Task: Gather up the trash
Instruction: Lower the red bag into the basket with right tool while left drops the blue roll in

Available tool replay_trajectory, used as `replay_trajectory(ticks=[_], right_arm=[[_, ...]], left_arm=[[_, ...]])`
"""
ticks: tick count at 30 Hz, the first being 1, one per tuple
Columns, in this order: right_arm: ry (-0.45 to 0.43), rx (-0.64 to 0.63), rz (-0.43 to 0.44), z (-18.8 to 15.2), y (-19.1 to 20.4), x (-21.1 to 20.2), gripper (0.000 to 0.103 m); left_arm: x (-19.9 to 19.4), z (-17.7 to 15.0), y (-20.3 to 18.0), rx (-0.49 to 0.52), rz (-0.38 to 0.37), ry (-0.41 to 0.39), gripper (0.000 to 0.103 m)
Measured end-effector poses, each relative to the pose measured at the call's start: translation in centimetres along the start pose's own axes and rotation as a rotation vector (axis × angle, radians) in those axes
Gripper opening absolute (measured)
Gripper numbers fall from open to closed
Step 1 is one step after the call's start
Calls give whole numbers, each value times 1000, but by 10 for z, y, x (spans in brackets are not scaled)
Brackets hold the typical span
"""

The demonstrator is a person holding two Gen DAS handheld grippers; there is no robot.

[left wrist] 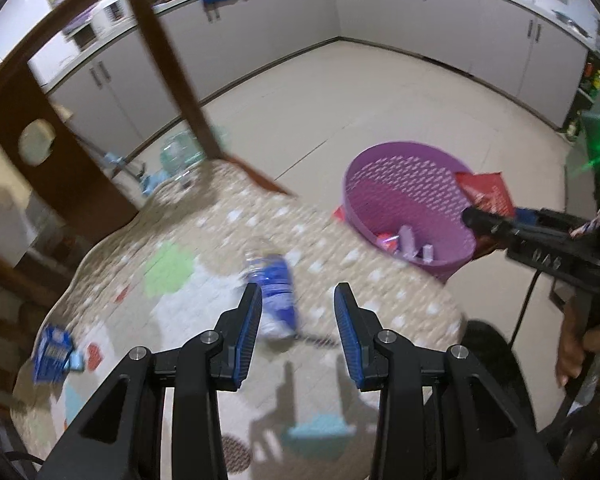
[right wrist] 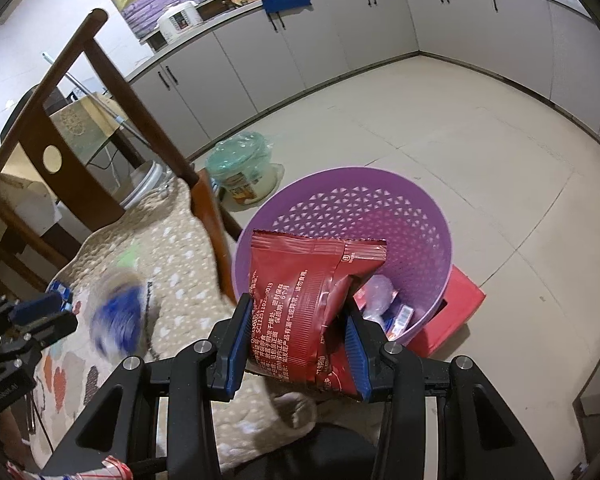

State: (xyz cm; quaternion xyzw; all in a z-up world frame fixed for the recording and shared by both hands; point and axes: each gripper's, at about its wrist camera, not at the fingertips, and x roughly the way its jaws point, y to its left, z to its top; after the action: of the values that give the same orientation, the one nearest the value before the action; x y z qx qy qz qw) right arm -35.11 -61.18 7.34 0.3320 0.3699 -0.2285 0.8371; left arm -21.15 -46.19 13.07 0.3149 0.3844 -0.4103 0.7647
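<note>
Right gripper [right wrist: 296,344] around red snack bag [right wrist: 304,300]

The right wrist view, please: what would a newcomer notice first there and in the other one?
First comes the red snack bag, clamped in the right gripper over the near rim of the purple basket, which already holds some wrappers. Next is the blue-labelled bottle lying on the patterned cushion, just ahead of the open left gripper.
</note>
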Motion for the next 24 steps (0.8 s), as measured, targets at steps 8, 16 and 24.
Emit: replay_trajectory(ticks=[8,16,24], right_arm=[[-4,19,-6,6,-12,2,46],[8,38,25,-2,-15,8,46],[25,33,23,-8,-8,11,46]], left_arm=[[15,7,34,-130,-84,23,38],[46,-25,67,-255,-104,97,71],[96,-3,60,-154,-26,99,74]])
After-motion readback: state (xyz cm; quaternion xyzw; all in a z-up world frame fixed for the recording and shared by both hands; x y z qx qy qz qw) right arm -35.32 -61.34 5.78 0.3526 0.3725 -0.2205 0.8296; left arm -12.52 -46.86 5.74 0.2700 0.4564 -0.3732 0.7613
